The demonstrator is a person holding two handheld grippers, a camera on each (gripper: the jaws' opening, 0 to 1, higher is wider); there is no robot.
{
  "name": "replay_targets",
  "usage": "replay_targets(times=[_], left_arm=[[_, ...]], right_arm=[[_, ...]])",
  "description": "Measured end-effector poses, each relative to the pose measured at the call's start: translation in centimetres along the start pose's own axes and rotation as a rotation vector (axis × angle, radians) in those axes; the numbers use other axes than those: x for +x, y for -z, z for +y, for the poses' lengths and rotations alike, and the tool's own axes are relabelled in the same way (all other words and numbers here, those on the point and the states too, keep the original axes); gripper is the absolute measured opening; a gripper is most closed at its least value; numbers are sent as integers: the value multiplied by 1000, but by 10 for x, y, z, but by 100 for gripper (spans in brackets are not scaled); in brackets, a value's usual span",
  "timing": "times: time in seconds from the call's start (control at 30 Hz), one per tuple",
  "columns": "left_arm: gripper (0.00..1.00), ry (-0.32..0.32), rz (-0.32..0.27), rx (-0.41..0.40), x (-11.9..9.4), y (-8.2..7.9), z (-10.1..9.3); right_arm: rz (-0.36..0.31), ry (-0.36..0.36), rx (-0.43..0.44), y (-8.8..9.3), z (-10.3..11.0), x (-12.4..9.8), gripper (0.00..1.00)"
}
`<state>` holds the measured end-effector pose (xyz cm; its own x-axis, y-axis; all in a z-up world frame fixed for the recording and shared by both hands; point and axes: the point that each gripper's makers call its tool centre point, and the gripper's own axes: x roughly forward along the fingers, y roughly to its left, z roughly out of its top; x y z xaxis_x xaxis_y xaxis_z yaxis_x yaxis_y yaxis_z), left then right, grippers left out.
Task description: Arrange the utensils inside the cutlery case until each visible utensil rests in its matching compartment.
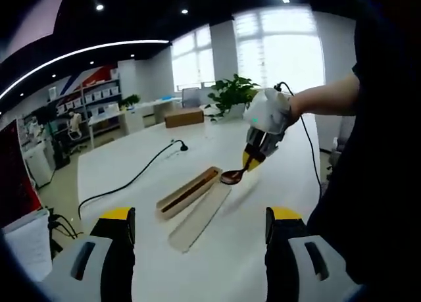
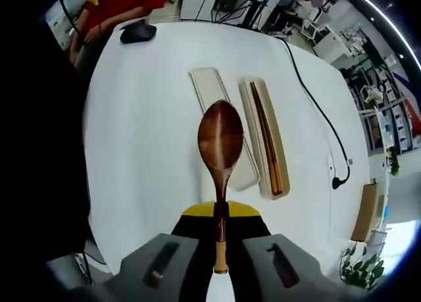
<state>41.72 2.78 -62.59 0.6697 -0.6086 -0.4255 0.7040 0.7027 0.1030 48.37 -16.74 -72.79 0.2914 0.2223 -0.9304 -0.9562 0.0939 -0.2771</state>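
A brown wooden spoon sticks out from my right gripper, which is shut on its handle. The spoon's bowl hovers over the white case lid, which lies flat on the table. Beside the lid lies the beige cutlery case with a pair of dark chopsticks in it. In the left gripper view, the right gripper holds the spoon just above the table by the far end of the case and lid. My left gripper is open, near the table's front, with nothing between its jaws.
A black cable runs across the white table left of the case. A cardboard box and a plant stand at the far end. A black mouse lies near a person in red.
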Motion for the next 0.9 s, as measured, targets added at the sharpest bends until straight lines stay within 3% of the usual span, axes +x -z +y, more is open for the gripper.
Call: replay_targets(times=[0.2,0.33,0.57,0.9], left_arm=[[83,21,-6,-3,9,-5,5],[83,29,7,-19,10,3,10],[83,41,20,-51,13,15,17],[83,59,20,-85,19,24,20]], right_arm=[[-2,11,27,1,-19,3,0],[7,9,19,-4,-31,6,0],[26,7,-17,-18,-52,17,0],[29,-27,-58,-43,-68,45,0]])
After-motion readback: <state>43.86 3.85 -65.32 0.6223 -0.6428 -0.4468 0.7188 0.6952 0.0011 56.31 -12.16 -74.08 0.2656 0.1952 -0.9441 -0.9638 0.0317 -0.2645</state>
